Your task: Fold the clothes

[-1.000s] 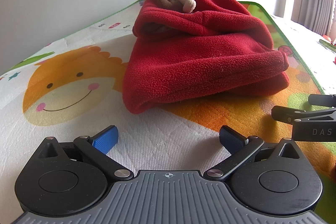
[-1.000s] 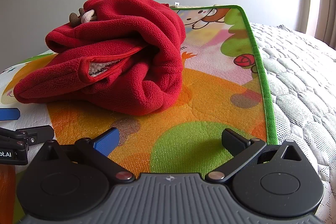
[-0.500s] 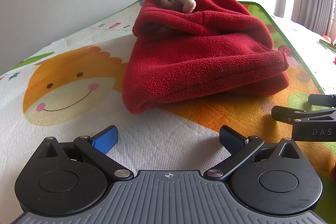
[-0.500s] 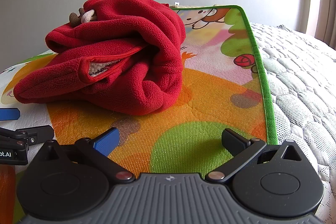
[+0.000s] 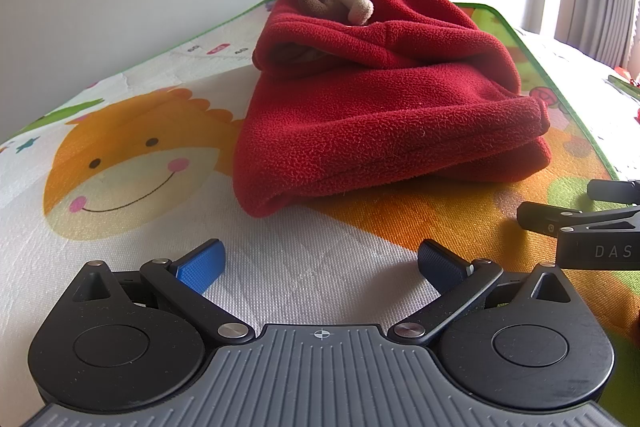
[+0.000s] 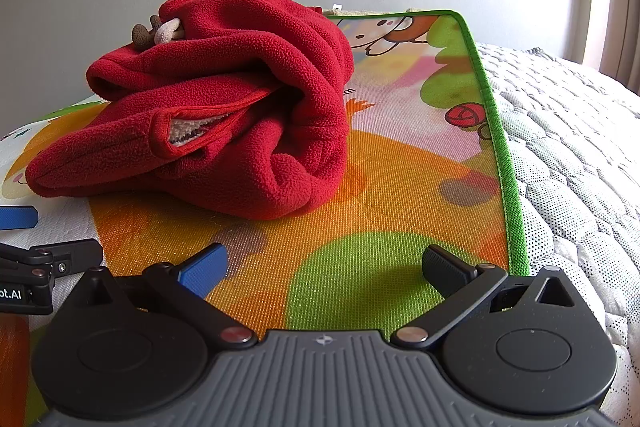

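A red fleece garment (image 5: pixel 384 115) is seen bundled on the play mat (image 5: pixel 120 155), ahead of both hand-held grippers. The left hand-held gripper (image 5: pixel 320 263) and right hand-held gripper (image 6: pixel 324 267) are spread wide, empty. Soft, light, bulky fleece is judged best pinched at the near hem.

Red fleece garment (image 5: pixel 384 115), folded bundle w/ antler trim, on mat (image 5: pixel 280 255)

Both grippers: left gripper (image 5: pixel 320 263) and right gripper (image 6: pixel 324 267), ribbed grey body, black round housings, silver pivot screws, blue finger pads.
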`<state>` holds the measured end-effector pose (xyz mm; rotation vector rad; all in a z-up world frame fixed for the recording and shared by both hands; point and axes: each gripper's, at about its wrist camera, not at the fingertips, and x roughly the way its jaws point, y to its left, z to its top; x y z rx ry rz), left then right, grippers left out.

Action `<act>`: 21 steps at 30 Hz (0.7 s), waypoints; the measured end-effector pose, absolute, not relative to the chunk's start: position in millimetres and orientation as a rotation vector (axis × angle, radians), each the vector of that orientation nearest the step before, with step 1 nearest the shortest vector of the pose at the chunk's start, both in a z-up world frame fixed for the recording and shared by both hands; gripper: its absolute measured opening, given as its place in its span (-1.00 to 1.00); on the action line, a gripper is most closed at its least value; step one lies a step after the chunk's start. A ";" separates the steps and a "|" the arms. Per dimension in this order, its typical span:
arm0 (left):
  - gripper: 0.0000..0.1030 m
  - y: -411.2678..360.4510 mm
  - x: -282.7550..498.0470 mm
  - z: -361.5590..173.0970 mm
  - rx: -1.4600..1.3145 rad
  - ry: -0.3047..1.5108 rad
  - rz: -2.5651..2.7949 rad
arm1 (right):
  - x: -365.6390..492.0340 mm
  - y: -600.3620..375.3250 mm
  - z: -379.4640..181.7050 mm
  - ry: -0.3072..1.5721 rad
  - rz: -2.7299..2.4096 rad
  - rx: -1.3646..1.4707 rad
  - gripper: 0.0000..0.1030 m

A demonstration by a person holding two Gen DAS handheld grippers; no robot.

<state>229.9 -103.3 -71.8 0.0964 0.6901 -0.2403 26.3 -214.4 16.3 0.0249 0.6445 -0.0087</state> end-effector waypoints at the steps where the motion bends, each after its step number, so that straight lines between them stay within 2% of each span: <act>1: 1.00 -103.3 229.8 -71.8 0.096 0.690 -0.240 | 26.3 -214.5 16.2 0.644 -0.009 0.025 1.00; 21: 1.00 -103.9 229.8 -72.1 0.096 0.691 -0.239 | 26.3 -216.1 15.5 0.644 -0.007 0.024 1.00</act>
